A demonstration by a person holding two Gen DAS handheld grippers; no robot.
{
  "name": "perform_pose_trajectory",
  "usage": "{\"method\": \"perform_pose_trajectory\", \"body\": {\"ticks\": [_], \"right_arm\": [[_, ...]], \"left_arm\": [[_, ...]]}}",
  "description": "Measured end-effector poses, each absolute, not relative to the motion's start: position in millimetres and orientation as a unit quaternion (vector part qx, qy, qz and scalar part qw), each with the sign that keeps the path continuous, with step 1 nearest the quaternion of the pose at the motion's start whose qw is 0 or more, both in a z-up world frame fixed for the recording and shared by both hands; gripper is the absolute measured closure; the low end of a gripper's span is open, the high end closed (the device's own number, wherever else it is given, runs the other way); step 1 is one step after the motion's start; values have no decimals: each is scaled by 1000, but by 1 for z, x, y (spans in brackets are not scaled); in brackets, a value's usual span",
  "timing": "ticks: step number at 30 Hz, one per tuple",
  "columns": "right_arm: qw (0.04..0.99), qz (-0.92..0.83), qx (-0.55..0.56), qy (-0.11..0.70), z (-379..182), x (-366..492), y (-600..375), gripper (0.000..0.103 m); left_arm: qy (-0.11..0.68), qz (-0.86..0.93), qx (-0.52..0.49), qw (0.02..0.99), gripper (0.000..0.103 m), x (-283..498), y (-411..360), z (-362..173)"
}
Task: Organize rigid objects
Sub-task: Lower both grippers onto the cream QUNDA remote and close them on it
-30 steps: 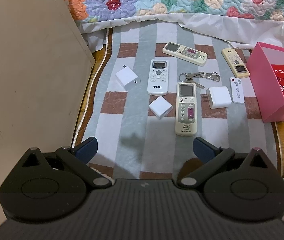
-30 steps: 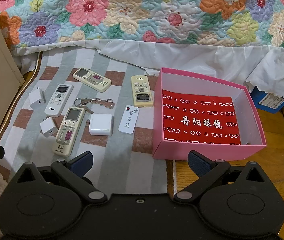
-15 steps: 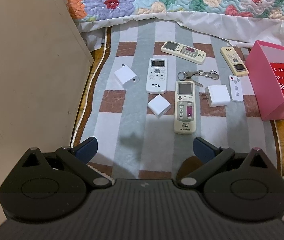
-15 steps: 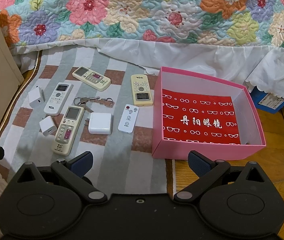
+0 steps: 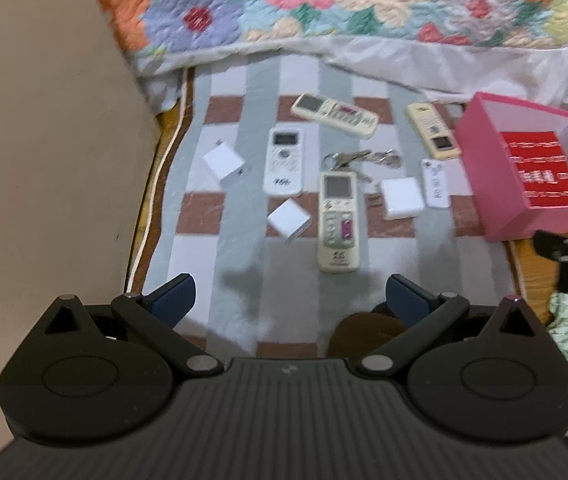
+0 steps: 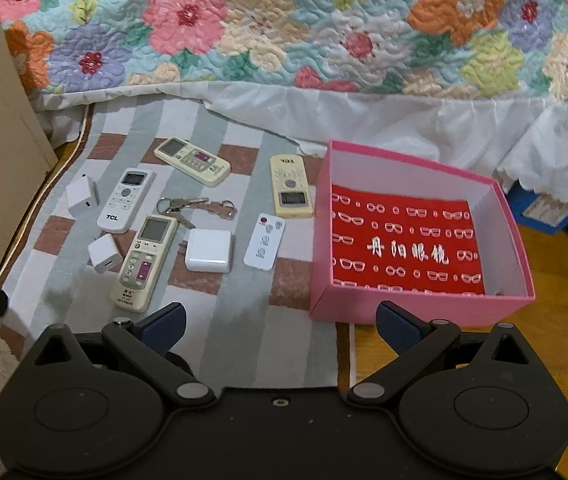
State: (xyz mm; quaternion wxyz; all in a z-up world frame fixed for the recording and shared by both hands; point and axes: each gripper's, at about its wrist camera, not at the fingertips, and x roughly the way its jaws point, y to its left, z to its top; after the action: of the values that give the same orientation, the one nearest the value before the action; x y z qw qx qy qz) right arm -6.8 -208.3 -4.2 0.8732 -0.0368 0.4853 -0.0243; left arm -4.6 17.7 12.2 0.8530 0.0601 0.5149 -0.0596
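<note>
Several remotes lie on a striped mat [image 6: 223,320]: a white TCL remote [image 6: 125,200], a cream remote with a pink button [image 6: 145,262], another cream remote [image 6: 191,161], a yellowish remote [image 6: 291,192] and a small white remote [image 6: 264,241]. Keys [image 6: 193,205] and white chargers [image 6: 208,250] [image 6: 104,253] [image 6: 81,197] lie among them. An empty pink box [image 6: 364,304] with a red bottom stands to the right. My left gripper [image 5: 290,300] and right gripper [image 6: 279,324] are both open, empty and held short of the objects.
A bed with a floral quilt [image 6: 284,28] and white skirt runs along the back. A beige cabinet panel [image 5: 43,160] stands at the left. Wooden floor [image 6: 556,300] lies right of the box, with a blue box [image 6: 540,208] under the bed skirt.
The left wrist view has shifted, with the objects now smaller and further up the frame; it is blurred. The right gripper has edged slightly. Nothing was taken hold of.
</note>
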Motion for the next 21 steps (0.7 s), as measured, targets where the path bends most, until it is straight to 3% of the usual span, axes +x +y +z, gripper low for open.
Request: {"method": "perform_pose_trajectory", "body": {"ticks": [3,8,13,18,21], "right_arm": [[888,14,-20,459,2,-9,-211,1],[936,104,-28,335,3,-18,-215,0],[901,140,-31,410,-37,27,-212,0],[862,207,14,462,-78,45,-196,4],[849,231,39,473,-102,49,-179,5]], "left_arm": [[496,-74,80,862,1,1,17,28],[453,-85,109,881,1,19,15,38],[458,-99,105,877,2,57,7,19],[520,-106,71,845,2,99,3,-30],[552,-114,39,825,11,113,7,-63]]}}
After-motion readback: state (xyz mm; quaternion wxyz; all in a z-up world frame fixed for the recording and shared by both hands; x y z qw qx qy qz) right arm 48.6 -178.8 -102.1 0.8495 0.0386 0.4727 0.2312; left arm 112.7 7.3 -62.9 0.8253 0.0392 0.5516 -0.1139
